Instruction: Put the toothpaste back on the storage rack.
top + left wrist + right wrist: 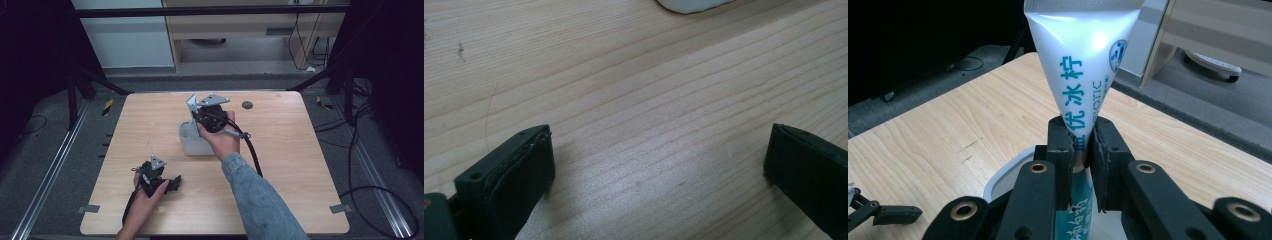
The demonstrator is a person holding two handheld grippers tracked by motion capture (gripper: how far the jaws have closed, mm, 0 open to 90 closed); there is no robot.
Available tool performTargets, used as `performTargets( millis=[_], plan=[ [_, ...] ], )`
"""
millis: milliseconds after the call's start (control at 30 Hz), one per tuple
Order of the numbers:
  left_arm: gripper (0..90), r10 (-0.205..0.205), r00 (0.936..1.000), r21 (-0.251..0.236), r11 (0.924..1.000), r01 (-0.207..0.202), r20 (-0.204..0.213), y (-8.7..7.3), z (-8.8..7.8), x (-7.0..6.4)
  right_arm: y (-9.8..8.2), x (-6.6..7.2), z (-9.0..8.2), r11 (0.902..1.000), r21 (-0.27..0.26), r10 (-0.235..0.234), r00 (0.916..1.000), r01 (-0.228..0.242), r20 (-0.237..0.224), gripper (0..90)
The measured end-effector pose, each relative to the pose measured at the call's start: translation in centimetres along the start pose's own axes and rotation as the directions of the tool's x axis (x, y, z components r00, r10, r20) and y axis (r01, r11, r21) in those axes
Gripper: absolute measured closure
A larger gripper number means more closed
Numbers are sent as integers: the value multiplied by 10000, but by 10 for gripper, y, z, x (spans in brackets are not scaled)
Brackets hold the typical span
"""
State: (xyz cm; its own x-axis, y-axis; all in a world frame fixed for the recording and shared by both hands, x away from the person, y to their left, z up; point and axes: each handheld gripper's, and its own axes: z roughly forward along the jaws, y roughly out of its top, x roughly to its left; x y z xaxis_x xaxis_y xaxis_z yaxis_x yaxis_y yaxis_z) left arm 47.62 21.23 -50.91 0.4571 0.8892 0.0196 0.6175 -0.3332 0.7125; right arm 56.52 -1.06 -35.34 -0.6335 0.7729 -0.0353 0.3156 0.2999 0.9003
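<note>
The right gripper (1082, 145) has its jaws clamped on a white squeeze tube with teal lettering (1079, 60), upright over the white plastic cup (192, 140) mid-surface, insertion apparently remaining; the left gripper (659, 165) rests wide open, empty, near the front-left edge.

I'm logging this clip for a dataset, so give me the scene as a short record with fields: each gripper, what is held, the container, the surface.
right gripper: shut on tube, above the cup
tube: white with teal print, upright, flat end up
cup: white, mid-table, under the tube
left gripper: open, nothing between the jaws, low over the table
table: light wood
</note>
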Motion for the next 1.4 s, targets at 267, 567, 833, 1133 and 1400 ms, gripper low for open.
performTargets(
  millis=[267,567,833,1133,1400],
  plan=[
    [0,0,10000,-1,10000,0,2,0,0,0,-5,-2,1,9998,54,215,9998,-215,-23,800],
    [0,-20,10000,-3,10000,20,28,0,0,0,-13,-5,4,9994,234,272,9996,-270,-76,800],
    [0,-11,10000,-4,10000,11,36,0,0,0,-19,-5,5,9991,332,266,9996,-265,-32,800],
    [0,-12,10000,-9,10000,12,39,0,0,0,-26,-7,7,9978,560,344,9994,-344,12,800],
    [0,-4,10000,-3,10000,4,50,1,1,0,-27,-6,9,9977,617,283,9996,-285,32,800]
  ],
)
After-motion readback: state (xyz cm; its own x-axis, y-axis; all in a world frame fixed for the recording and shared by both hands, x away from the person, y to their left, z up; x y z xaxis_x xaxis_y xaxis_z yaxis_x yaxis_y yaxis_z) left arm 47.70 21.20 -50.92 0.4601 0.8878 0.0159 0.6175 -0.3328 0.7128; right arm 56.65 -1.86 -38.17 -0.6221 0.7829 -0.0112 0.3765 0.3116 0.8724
